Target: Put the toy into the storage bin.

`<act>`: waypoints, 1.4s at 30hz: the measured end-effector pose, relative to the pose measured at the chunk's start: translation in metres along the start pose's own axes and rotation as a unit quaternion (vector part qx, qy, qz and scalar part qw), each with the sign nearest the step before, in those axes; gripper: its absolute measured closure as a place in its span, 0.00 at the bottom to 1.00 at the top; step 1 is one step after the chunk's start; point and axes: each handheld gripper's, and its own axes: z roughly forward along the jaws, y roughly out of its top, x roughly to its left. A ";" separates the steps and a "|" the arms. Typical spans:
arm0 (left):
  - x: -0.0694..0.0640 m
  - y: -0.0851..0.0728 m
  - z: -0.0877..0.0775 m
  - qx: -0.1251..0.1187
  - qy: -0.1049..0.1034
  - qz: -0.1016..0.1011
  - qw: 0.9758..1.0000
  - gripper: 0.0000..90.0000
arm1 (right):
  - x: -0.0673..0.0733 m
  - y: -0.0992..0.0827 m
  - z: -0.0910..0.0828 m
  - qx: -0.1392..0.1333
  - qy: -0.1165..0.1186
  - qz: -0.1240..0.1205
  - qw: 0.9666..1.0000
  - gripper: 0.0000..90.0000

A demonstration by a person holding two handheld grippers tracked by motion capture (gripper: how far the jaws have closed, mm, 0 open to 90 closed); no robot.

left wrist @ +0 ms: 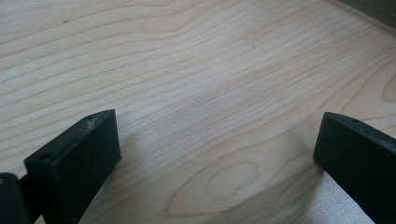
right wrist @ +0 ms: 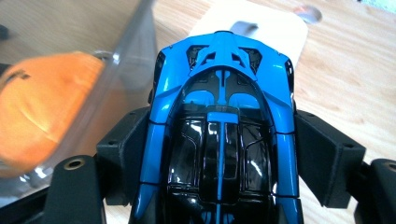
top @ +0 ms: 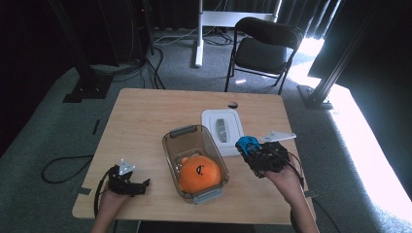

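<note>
Right gripper [right wrist: 219, 154] clamps a blue toy car [right wrist: 222, 116] beside the clear bin [top: 194, 162]; glossy sides could slip. Left gripper [left wrist: 215, 154] rests wide open, holding nothing.

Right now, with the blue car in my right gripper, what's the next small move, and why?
Probably carry the car left over the bin beside it. The right gripper is clamped on the car, and the bin is open, with an orange plush inside.

Left gripper [top: 127, 183]: black body, grey three-cornered plate on top, black cable looping off its rear; broad, flat-faced black jaws with a small screw hole near each tip. Right gripper [top: 248, 147]: black body, similar grey plate, thin black cable. Both forearms are bare.
</note>
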 end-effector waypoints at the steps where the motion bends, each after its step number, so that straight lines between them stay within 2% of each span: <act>1: 0.000 0.000 0.000 -0.001 0.000 -0.001 1.000 0.01 | 0.002 0.003 0.000 0.000 0.002 -0.003 1.000 0.28; 8: 0.000 0.000 0.000 0.000 0.000 -0.001 1.000 0.01 | 0.021 0.023 0.005 -0.006 0.010 -0.021 1.000 0.28; 23: 0.000 0.000 0.000 -0.001 -0.001 -0.001 1.000 0.01 | 0.058 0.056 0.030 -0.002 0.039 -0.051 0.998 0.28; 35: 0.000 0.000 0.000 0.000 -0.001 0.000 1.000 0.01 | 0.085 0.073 0.054 0.009 0.058 -0.058 0.997 0.28; 42: 0.000 0.000 0.000 -0.001 -0.001 0.001 1.000 0.01 | 0.094 0.081 0.064 0.011 0.066 -0.056 0.996 0.28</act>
